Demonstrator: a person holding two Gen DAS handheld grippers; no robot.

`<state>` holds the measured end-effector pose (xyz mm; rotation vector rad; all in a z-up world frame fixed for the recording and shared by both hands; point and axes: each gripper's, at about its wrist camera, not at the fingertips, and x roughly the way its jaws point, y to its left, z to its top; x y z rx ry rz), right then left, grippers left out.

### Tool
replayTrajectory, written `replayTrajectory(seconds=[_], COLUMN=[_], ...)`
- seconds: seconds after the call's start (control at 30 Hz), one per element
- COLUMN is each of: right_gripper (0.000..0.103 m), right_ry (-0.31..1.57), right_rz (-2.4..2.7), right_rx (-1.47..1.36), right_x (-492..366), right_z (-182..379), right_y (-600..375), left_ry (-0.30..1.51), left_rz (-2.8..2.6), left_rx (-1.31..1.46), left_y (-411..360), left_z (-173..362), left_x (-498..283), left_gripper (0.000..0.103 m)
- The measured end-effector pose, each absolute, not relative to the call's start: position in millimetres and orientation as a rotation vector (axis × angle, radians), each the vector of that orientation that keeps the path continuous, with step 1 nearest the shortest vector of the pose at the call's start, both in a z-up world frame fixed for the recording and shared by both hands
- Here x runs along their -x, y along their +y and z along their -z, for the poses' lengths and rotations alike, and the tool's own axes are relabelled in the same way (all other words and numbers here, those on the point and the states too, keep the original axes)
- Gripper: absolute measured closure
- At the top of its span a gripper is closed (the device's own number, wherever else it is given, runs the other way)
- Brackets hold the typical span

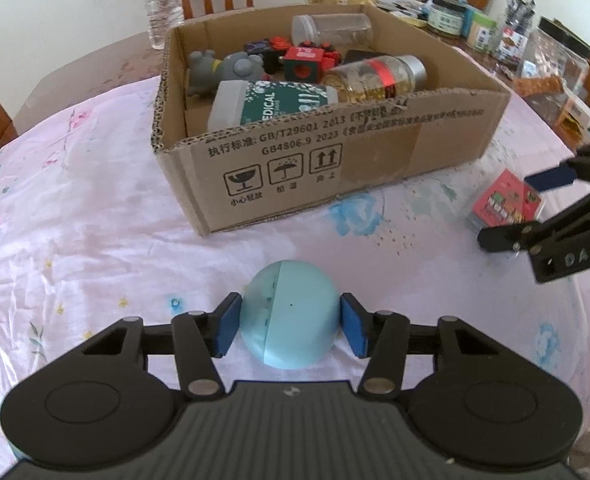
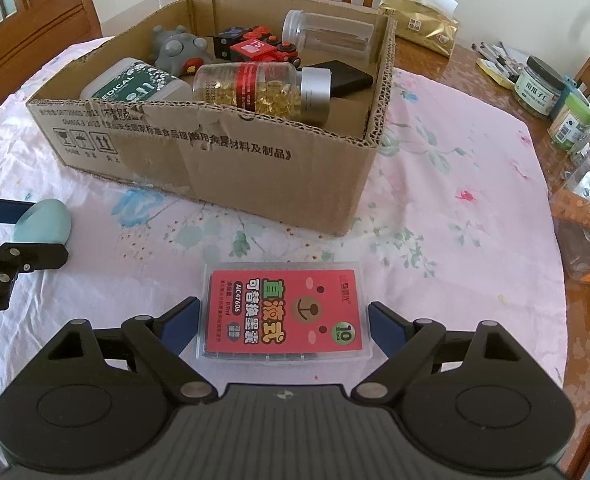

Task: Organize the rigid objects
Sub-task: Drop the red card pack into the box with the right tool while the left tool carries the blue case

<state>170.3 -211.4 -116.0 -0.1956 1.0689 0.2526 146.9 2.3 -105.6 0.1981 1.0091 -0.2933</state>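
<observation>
My left gripper is clamped on a pale blue egg-shaped plastic object, blue pads touching both its sides, low over the pink floral tablecloth. My right gripper stands wide around a flat clear plastic case with a red printed label; there is a thin gap at the left pad, and the right pad looks just apart, so no grip.

The left wrist view shows the case only partly, behind the right fingers. The right wrist view shows it whole, lying flat near the open cardboard box.

The box holds a capsule bottle with a silver cap, a white bottle with a green label, a grey toy, red and black blocks and a clear jar.
</observation>
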Motion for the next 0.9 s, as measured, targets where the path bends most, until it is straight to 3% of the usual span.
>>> replayTrajectory(seconds=[0.57,0.9], right_gripper=[0.011,0.011], right_ry=[0.877,0.893], right_rz=[-0.331,-0.337], right_rx=[0.225,0.174], right_x=[-178.5,-235.7], right_z=[21.4,34.5], right_y=[-219.5,-196.7], left_ry=[1.005,0.979], left_rz=[0.359,0.335], left_rx=[-0.229,-0.214], left_y=[13.0,20.7], left_z=[75.2,60.8], left_x=[-131.9,-128.2], left_gripper=[0.051,0.051])
